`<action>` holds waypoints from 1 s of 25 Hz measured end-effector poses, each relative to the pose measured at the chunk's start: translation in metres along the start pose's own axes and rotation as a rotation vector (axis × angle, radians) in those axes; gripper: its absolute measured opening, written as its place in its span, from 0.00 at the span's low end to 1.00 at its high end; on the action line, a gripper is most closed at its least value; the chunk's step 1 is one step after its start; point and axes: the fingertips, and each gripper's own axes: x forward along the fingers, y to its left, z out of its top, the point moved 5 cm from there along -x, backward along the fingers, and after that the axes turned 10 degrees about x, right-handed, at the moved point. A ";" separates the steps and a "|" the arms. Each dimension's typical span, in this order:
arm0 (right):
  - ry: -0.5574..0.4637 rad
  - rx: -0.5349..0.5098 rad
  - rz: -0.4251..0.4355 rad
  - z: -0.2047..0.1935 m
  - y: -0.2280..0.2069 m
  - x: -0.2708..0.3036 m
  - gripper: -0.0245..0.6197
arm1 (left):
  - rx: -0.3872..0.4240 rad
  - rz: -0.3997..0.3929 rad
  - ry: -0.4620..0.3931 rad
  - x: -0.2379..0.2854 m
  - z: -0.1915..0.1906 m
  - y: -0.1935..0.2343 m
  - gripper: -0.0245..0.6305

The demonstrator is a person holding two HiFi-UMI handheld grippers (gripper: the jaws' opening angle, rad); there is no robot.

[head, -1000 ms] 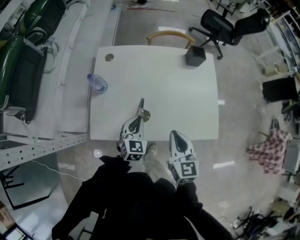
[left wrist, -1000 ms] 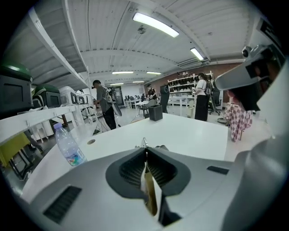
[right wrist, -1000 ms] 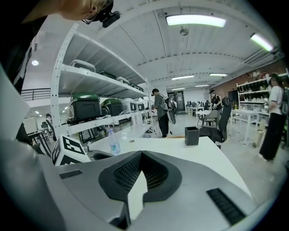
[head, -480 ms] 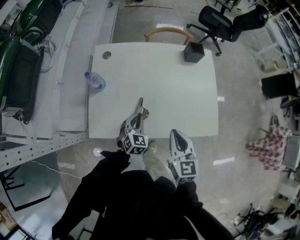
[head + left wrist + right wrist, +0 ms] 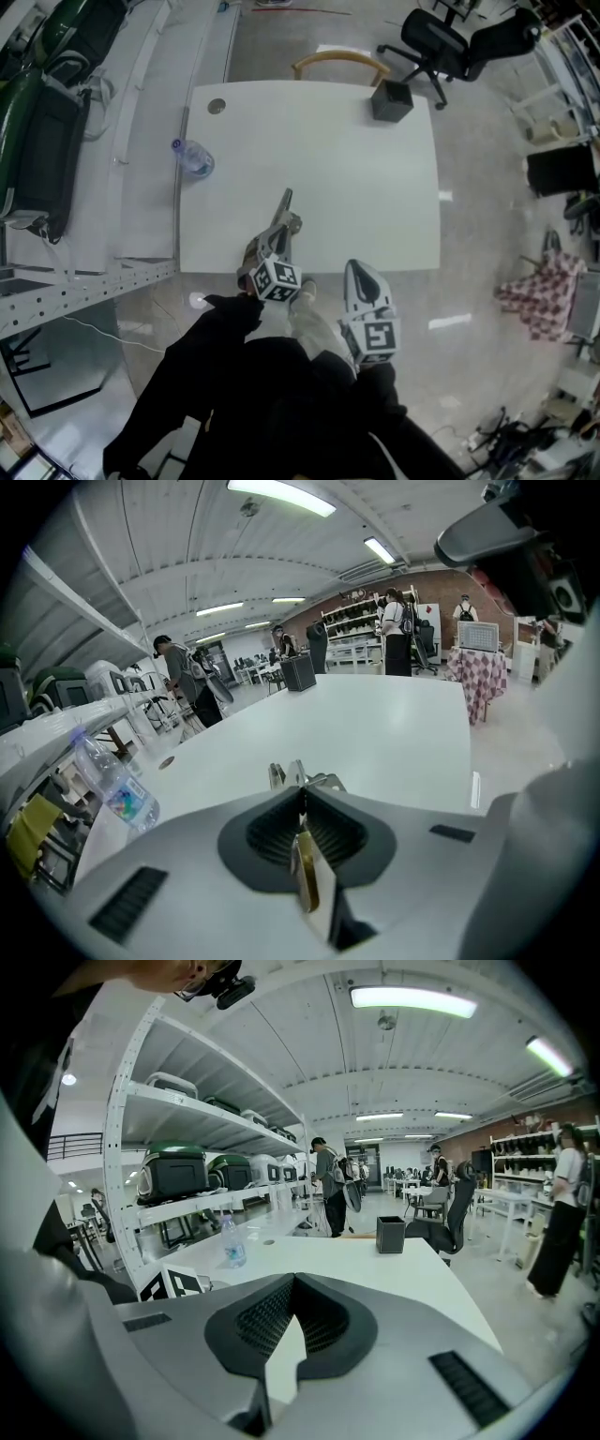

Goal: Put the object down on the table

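Note:
A slim metal tool (image 5: pixel 285 212) sticks out over the near edge of the white table (image 5: pixel 356 169), with my left gripper (image 5: pixel 270 242) shut on it. In the left gripper view the tool's gold-edged blade (image 5: pixel 305 878) is pinched between the ribbed pads, and its silver tip (image 5: pixel 299 776) pokes out past the left gripper (image 5: pixel 300 803) above the table (image 5: pixel 394 733). I cannot tell whether the tip touches the tabletop. My right gripper (image 5: pixel 356 270) hangs just off the table's near edge, shut, with nothing between the jaws of the right gripper (image 5: pixel 292 1283).
A clear water bottle (image 5: pixel 194 161) stands at the table's left edge, and a black box (image 5: pixel 391 100) sits at the far right corner. A wooden chair (image 5: pixel 337 67) and a black office chair (image 5: pixel 436 47) stand beyond. Shelving with green cases (image 5: pixel 42 103) runs along the left.
My left gripper has rolled a little and edged to the right with the tool still in it. The right gripper has stayed where it was.

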 end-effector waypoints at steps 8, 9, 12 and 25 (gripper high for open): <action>-0.002 0.005 0.003 -0.001 0.001 -0.003 0.03 | 0.035 -0.037 0.002 0.008 0.002 -0.008 0.08; -0.003 0.004 0.004 -0.002 0.001 -0.003 0.03 | 0.041 -0.044 0.004 0.008 0.002 -0.010 0.08; -0.001 0.002 0.006 -0.003 0.001 -0.004 0.03 | 0.054 -0.057 0.010 0.010 0.002 -0.013 0.10; -0.015 0.039 0.031 0.002 0.002 -0.011 0.03 | -0.134 -0.155 -0.030 -0.001 0.002 -0.014 0.23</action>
